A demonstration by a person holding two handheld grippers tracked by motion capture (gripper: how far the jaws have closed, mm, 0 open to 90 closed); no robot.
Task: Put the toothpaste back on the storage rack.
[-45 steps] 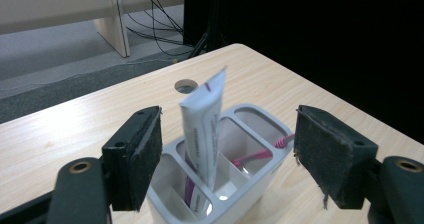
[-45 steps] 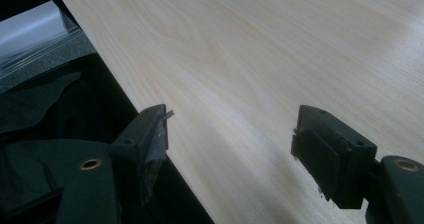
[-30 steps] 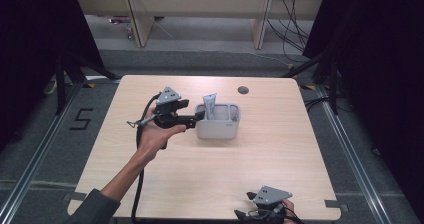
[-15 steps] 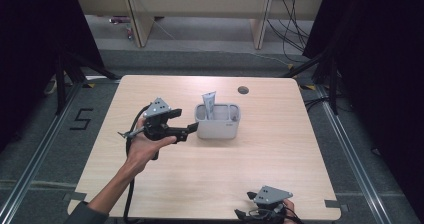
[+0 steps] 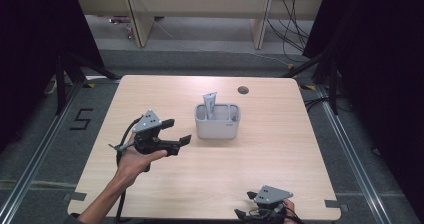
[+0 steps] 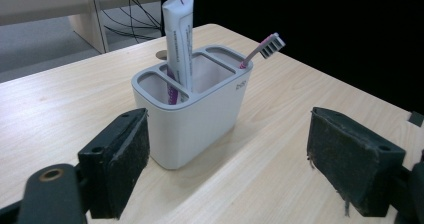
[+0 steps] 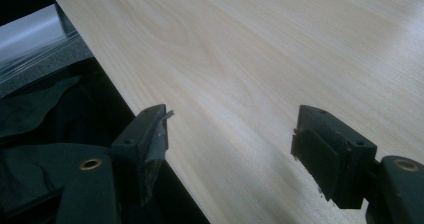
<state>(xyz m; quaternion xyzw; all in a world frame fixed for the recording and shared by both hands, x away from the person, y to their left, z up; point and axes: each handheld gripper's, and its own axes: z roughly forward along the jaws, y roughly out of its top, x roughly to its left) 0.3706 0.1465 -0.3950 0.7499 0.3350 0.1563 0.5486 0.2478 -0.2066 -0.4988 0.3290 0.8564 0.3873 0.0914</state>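
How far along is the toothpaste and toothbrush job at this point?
Done: the toothpaste tube and toothbrush stand in the holder. In hand: nothing; the left gripper, jaws just opening, sits clear of the holder, empty. The right gripper rests open at the table edge. Left: apparently nothing.

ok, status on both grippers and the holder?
Left gripper open, empty, jaws just opened. Right gripper open. Holder upright with toothpaste and toothbrush. Path clear.

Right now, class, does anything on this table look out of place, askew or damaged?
Nothing is spilled or broken. The toothpaste tube stands upright in the white holder, and the toothbrush leans out over its far end. The left gripper is open and empty.
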